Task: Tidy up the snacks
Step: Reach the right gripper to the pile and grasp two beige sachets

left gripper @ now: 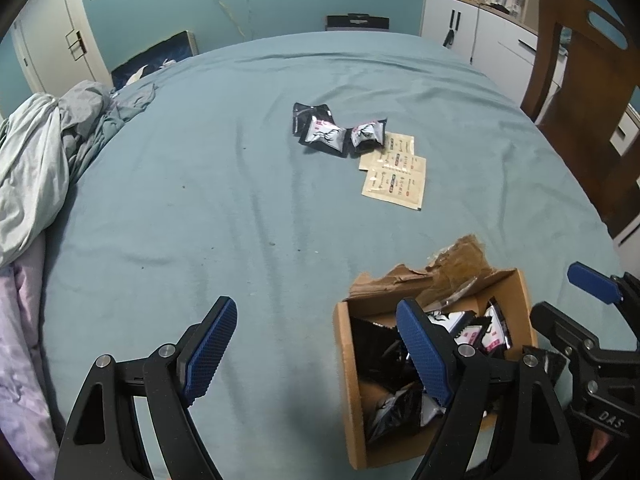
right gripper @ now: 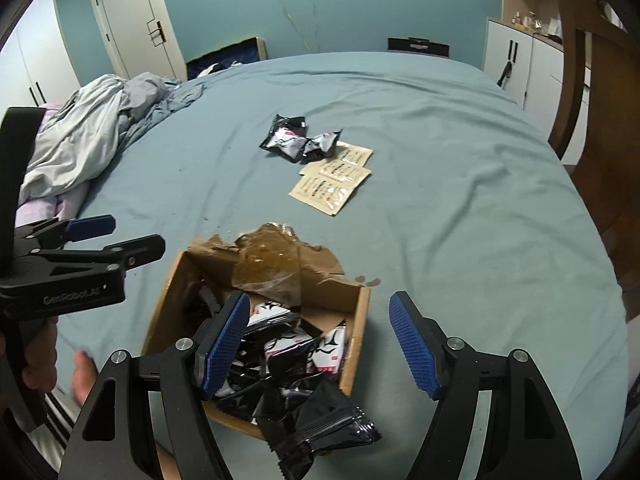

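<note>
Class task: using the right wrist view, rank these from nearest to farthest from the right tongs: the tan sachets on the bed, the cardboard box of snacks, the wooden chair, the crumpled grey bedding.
1. cardboard box: directly under the right tongs, slightly left.
2. tan sachets: mid-bed, straight ahead.
3. crumpled grey bedding at far left and wooden chair at far right: both farther, too close to call.
</note>
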A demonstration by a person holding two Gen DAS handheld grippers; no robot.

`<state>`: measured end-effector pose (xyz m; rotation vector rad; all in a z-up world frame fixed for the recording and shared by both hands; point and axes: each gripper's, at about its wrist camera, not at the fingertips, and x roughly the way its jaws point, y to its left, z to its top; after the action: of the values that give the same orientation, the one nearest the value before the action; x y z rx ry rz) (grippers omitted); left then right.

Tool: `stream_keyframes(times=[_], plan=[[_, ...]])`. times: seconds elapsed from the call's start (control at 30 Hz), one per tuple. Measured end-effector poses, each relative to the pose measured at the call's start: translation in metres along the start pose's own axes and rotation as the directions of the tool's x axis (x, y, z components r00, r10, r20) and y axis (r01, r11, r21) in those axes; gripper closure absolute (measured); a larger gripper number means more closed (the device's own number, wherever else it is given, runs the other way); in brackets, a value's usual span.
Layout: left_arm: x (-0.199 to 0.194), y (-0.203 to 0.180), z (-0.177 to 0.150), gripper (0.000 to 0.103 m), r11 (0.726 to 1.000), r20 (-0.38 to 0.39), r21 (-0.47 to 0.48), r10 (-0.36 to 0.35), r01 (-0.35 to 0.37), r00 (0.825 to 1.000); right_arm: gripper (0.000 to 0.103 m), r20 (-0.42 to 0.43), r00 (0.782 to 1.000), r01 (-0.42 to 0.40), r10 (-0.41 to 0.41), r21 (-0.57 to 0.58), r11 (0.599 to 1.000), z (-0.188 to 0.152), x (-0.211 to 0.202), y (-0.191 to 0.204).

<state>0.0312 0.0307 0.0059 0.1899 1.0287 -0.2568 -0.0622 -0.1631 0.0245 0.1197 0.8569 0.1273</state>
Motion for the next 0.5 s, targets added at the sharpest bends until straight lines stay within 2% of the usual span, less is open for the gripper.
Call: stream_keyframes(times=[0.23,0.5], plan=[[0.005,-0.003,0.002,0.020,1.000,-0.026,0.016,-0.001,0.002,1.000,0.031,-0.035,0.999,-0.017,0.018,0.024,1.000,0.012,0.014,0.010],[0.013,-0.002,0.006,0.020,1.000,-0.054,-0.007,-0.030,0.030,0.998,0.031,-0.086,0.995,-0.043,0.051,0.086,0.995,0.050,0.051,-0.013]])
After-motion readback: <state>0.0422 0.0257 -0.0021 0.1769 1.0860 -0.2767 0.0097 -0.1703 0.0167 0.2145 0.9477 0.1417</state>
